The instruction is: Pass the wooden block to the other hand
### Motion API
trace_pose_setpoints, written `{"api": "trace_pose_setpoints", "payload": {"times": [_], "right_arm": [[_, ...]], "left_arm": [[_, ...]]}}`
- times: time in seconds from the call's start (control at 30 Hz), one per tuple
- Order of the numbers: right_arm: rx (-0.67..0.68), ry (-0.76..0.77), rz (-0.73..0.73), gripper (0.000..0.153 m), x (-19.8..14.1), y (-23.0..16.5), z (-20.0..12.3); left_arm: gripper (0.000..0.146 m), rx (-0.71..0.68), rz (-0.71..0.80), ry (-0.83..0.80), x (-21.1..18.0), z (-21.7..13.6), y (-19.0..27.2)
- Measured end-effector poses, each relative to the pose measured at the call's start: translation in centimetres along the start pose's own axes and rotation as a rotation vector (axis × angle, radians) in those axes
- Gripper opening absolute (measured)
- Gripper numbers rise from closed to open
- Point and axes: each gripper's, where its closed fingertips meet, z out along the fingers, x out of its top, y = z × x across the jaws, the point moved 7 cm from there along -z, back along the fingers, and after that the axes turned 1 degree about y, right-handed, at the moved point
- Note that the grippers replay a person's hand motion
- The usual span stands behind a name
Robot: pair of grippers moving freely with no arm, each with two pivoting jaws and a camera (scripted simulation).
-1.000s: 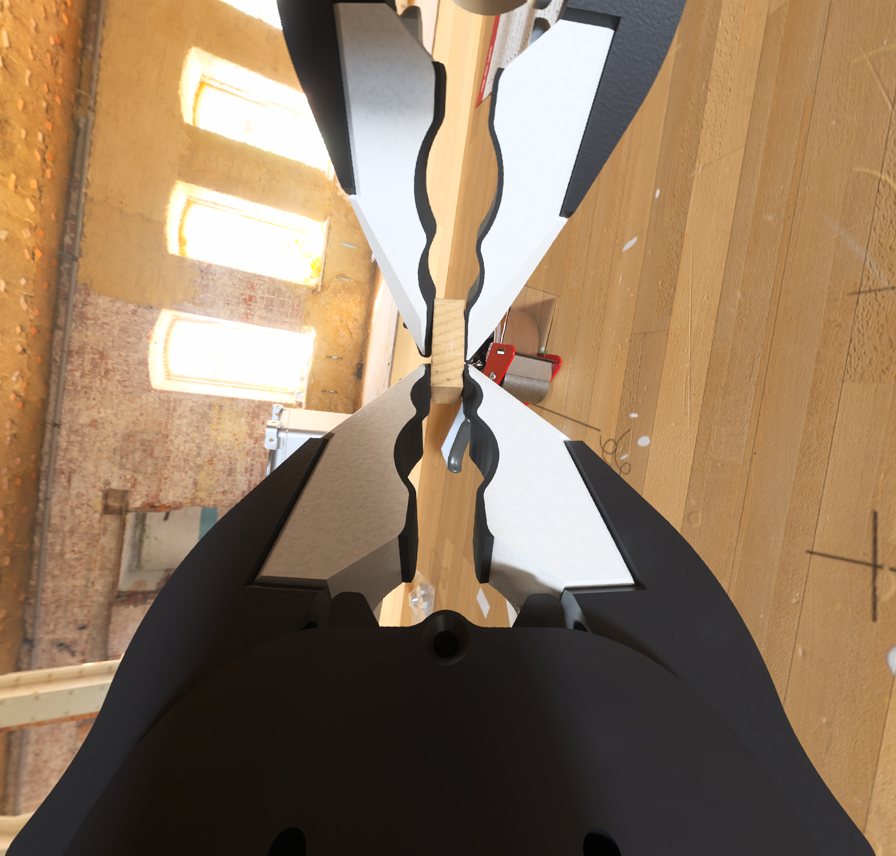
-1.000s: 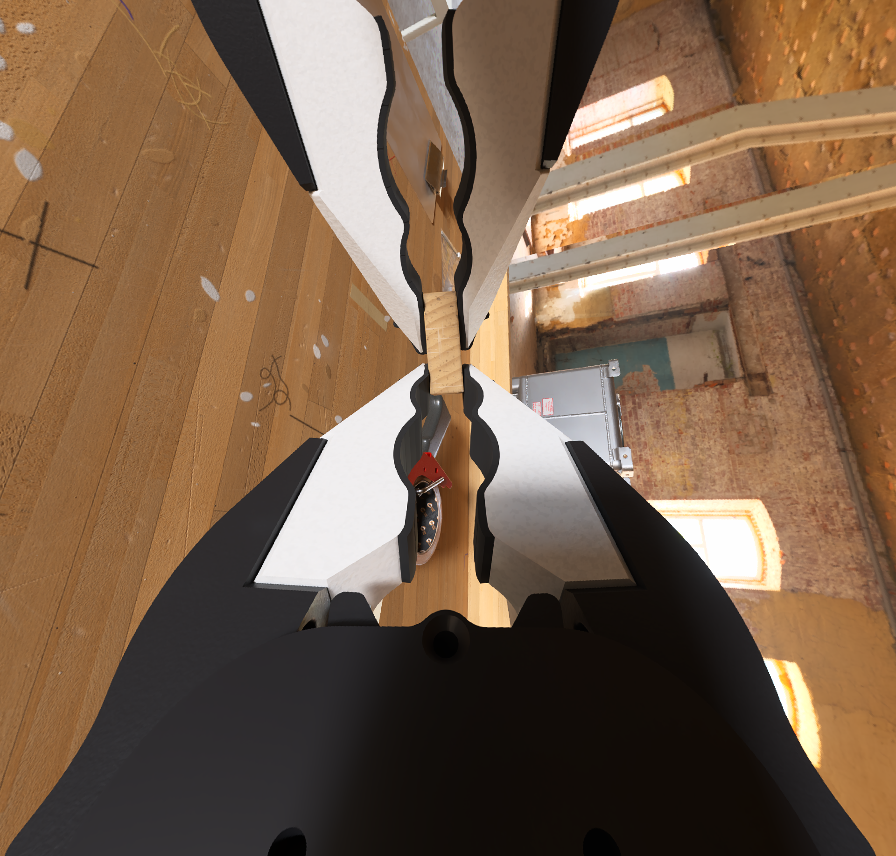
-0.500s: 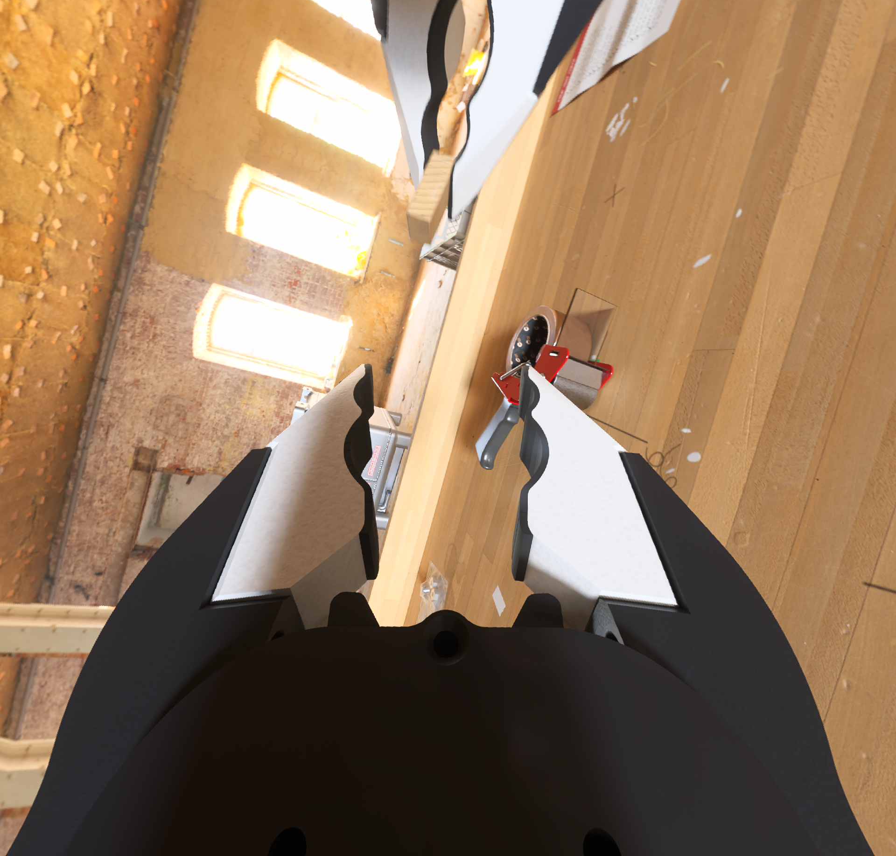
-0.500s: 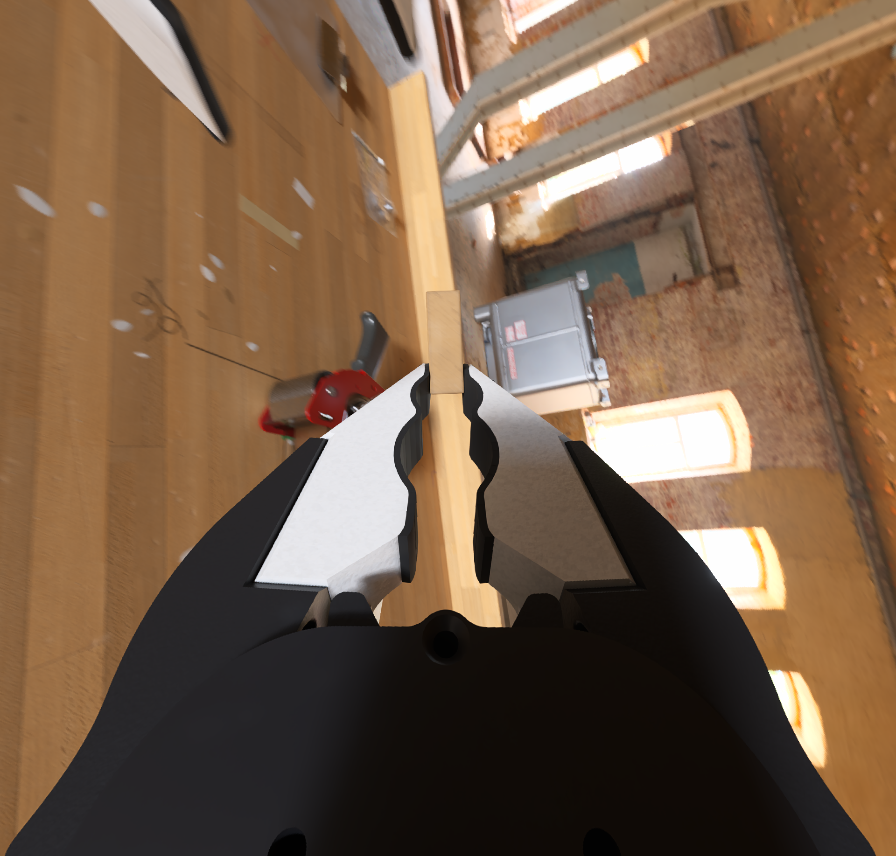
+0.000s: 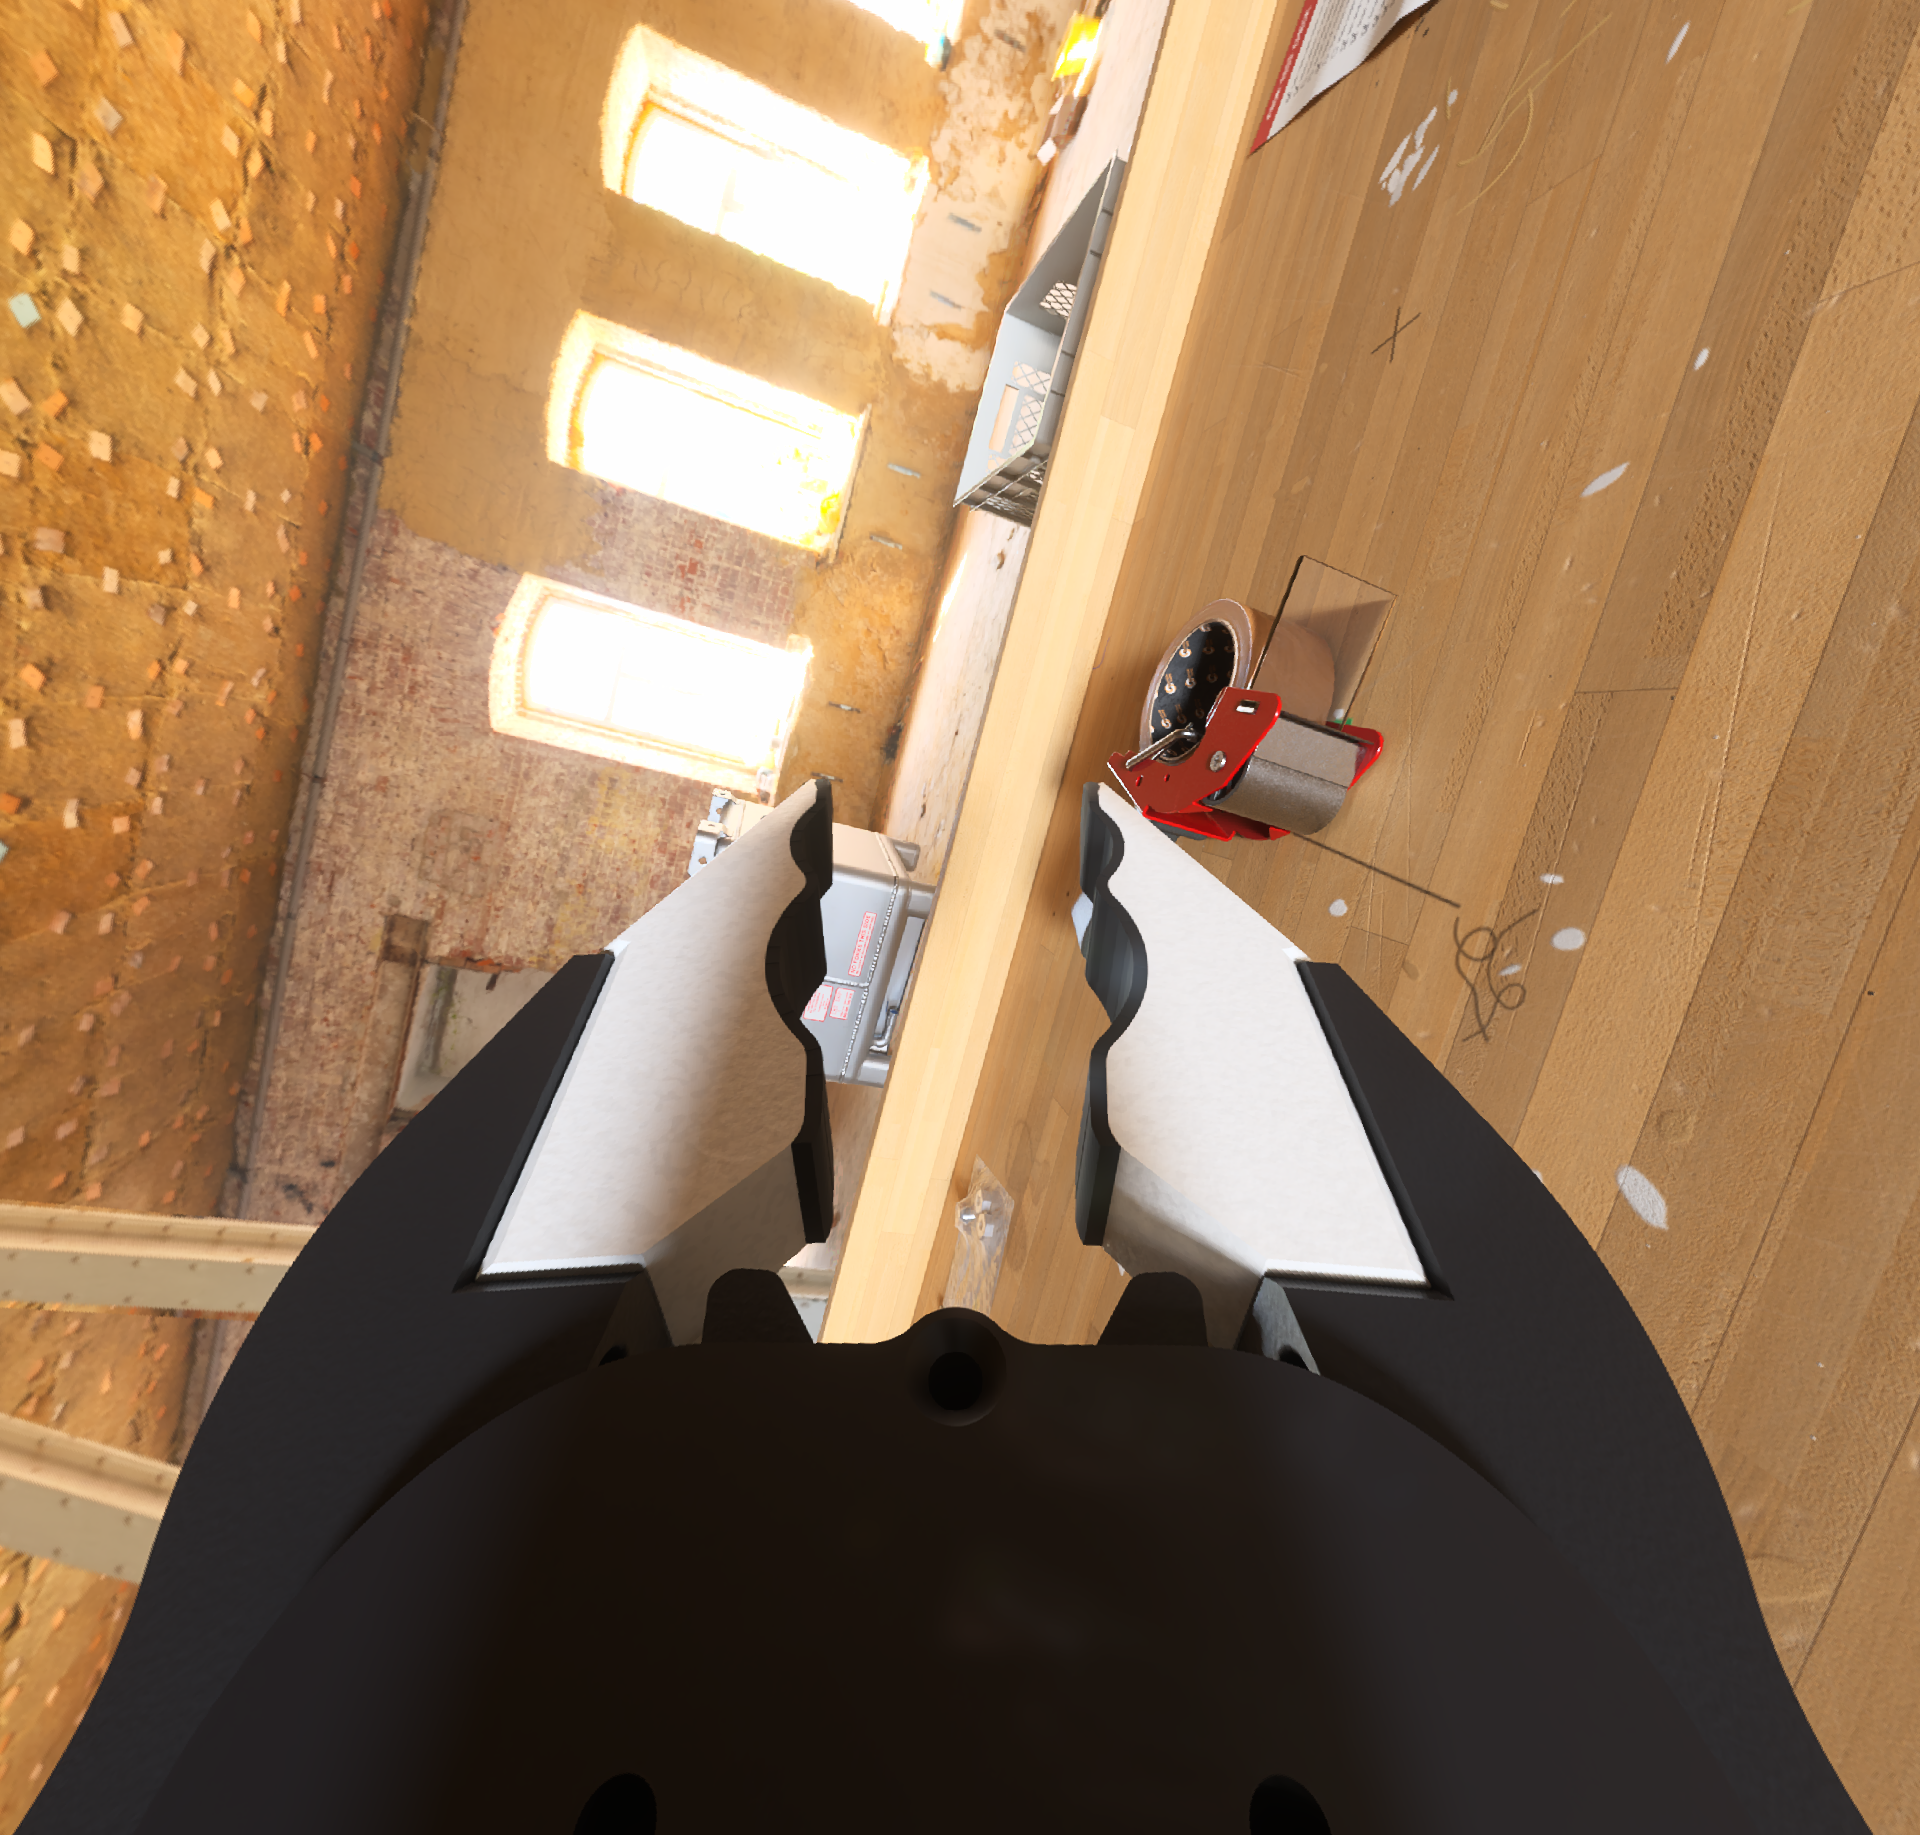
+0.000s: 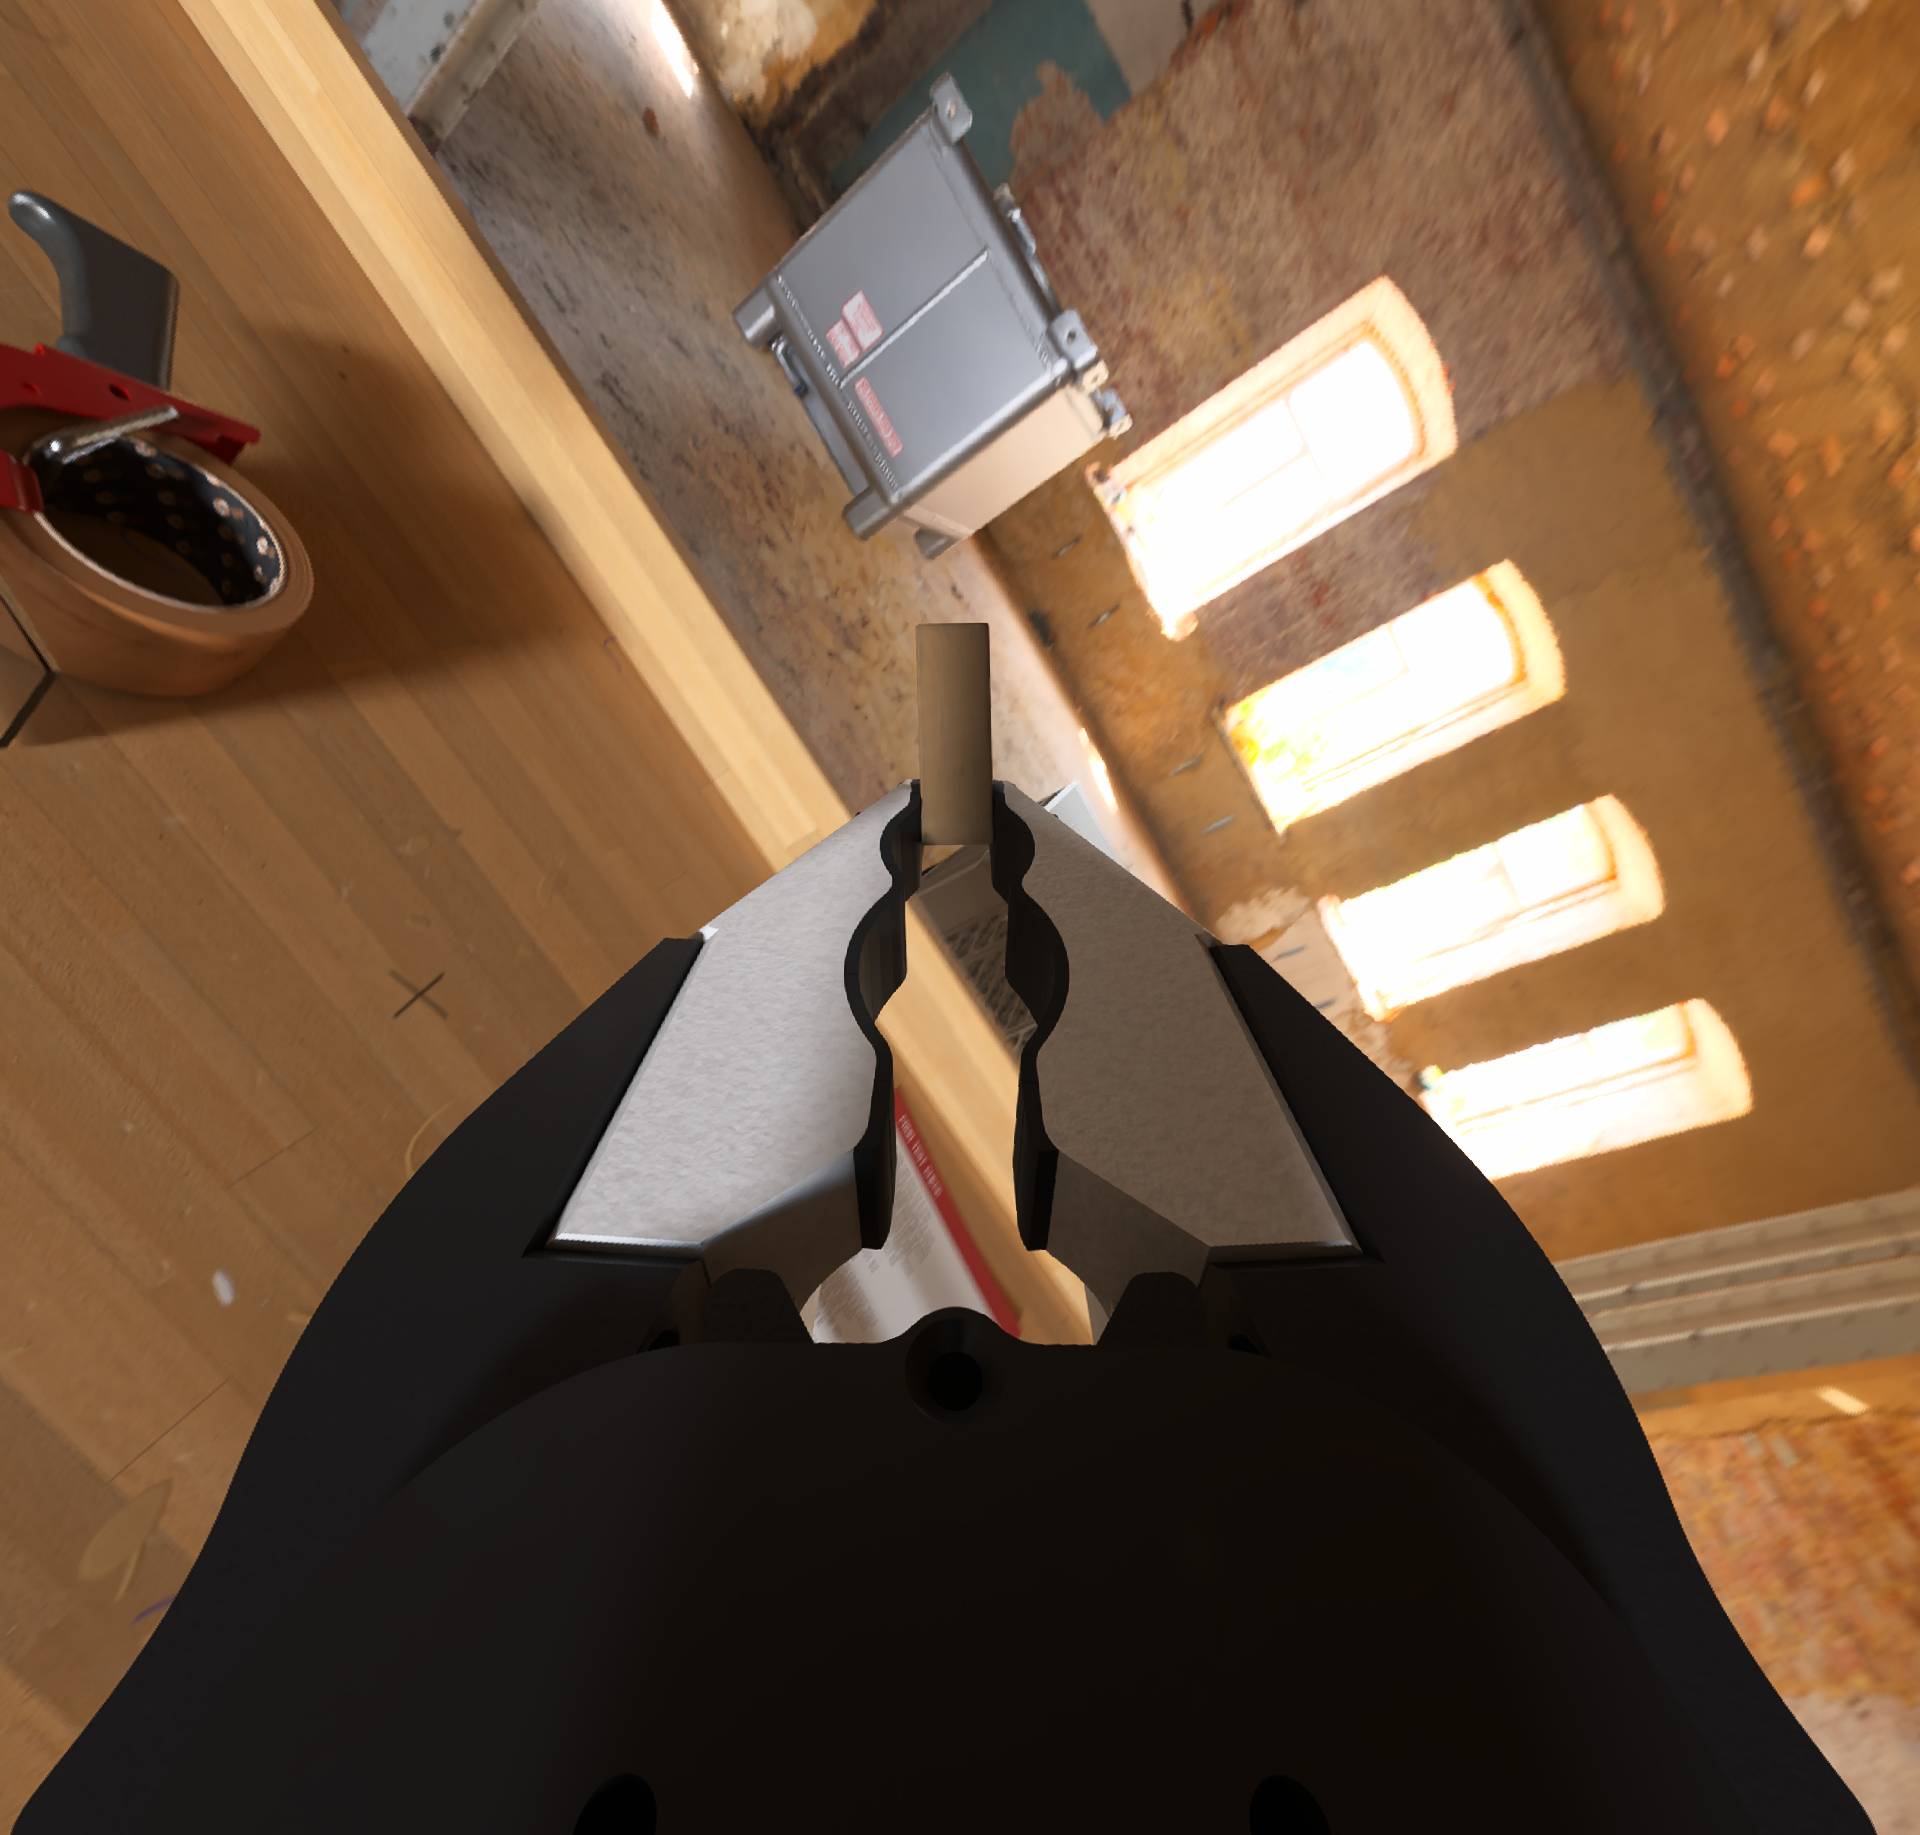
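Observation:
The wooden block (image 6: 953, 725) is a small pale oblong held at one end between the tips of my right gripper (image 6: 953, 817), which is shut on it. The block sticks out past the fingertips, above the far edge of the wooden table (image 6: 312, 850). My left gripper (image 5: 954, 798) is open and empty, its jaws wide apart, and points along the table's edge. The block and the right gripper do not show in the left wrist view, and the left gripper does not show in the right wrist view.
A red tape dispenser (image 5: 1236, 746) with a brown roll lies on the table, and also shows in the right wrist view (image 6: 135, 518). A printed sheet (image 5: 1361, 9) lies farther off. A grey crate (image 5: 1029, 372) sits at the table edge. A metal case (image 6: 925, 331) stands on the floor beyond.
Both grippers held the block one second ago. My left gripper opened and let go, and the two drew apart. My right gripper swung away with the block and left the left wrist view.

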Motion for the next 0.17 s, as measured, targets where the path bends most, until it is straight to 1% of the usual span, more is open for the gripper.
{"api": "trace_pose_setpoints", "payload": {"times": [0.1,0.17], "right_arm": [[0.050,-0.063,0.093,0.011,-3.5,-0.2,0.1],[0.084,-0.124,0.123,0.011,-5.5,-0.8,0.3]], "left_arm": [[0.041,-0.006,-0.001,-0.006,0.0,0.1,0.2],[0.040,-0.013,-0.002,-0.011,-0.1,0.2,0.3]]}}
